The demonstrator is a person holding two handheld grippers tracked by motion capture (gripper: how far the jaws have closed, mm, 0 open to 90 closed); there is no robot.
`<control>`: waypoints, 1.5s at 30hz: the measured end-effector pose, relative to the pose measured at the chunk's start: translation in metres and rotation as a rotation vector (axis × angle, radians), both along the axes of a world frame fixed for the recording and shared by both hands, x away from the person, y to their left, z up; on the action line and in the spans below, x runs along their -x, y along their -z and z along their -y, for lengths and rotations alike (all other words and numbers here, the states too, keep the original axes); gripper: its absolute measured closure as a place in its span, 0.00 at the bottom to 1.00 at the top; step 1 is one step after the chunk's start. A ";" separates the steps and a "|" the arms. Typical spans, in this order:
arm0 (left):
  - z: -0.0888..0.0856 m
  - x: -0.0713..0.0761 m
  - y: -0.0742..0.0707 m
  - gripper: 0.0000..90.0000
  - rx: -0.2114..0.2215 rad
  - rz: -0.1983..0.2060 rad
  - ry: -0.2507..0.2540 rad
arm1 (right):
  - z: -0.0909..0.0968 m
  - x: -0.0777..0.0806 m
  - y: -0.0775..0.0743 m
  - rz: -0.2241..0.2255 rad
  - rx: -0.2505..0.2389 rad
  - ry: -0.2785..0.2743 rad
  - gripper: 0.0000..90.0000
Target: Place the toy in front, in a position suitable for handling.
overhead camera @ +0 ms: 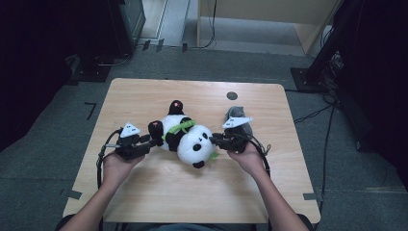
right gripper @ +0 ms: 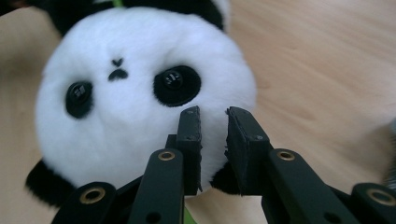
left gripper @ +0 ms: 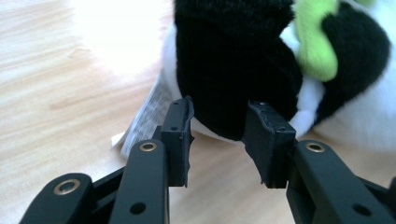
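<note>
left gripper point(overhead camera: 153, 141) at table's 8 o'clock: jaws clamped on plush panda point(overhead camera: 185, 137) black leg | right gripper point(overhead camera: 215, 140) at 4 o'clock: jaws nearly closed, likely pinching ear fur, contact unclear | panda lying mid-table point(overhead camera: 144, 192) | risk: shallow fur pinch slips when lifted | grey object point(overhead camera: 235, 115) at 2 o'clock may get knocked

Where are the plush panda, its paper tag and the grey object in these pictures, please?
plush panda point(overhead camera: 195, 144): high view, on its white head.
paper tag point(left gripper: 148, 112): left gripper view, on the printed strip.
grey object point(overhead camera: 234, 113): high view, on its top.
</note>
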State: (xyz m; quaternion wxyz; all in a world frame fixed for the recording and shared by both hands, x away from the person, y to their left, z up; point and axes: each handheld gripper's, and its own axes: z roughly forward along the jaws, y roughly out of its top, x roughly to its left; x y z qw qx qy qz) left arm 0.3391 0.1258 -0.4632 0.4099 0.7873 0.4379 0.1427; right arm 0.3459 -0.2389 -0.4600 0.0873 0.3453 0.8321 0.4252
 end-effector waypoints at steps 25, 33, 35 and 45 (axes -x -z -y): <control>0.048 -0.047 0.008 0.61 0.048 -0.043 0.081 | -0.069 0.059 0.007 -0.013 -0.010 -0.280 0.79; 0.043 -0.052 0.002 0.50 0.032 0.000 0.065 | -0.093 0.062 0.007 -0.026 -0.052 -0.324 0.76; 0.038 -0.051 -0.001 0.46 0.019 0.008 0.058 | -0.089 0.062 0.002 -0.014 -0.069 -0.311 0.72; 0.011 -0.016 -0.025 0.42 0.030 0.031 0.050 | -0.020 0.052 -0.015 0.069 -0.038 -0.136 0.73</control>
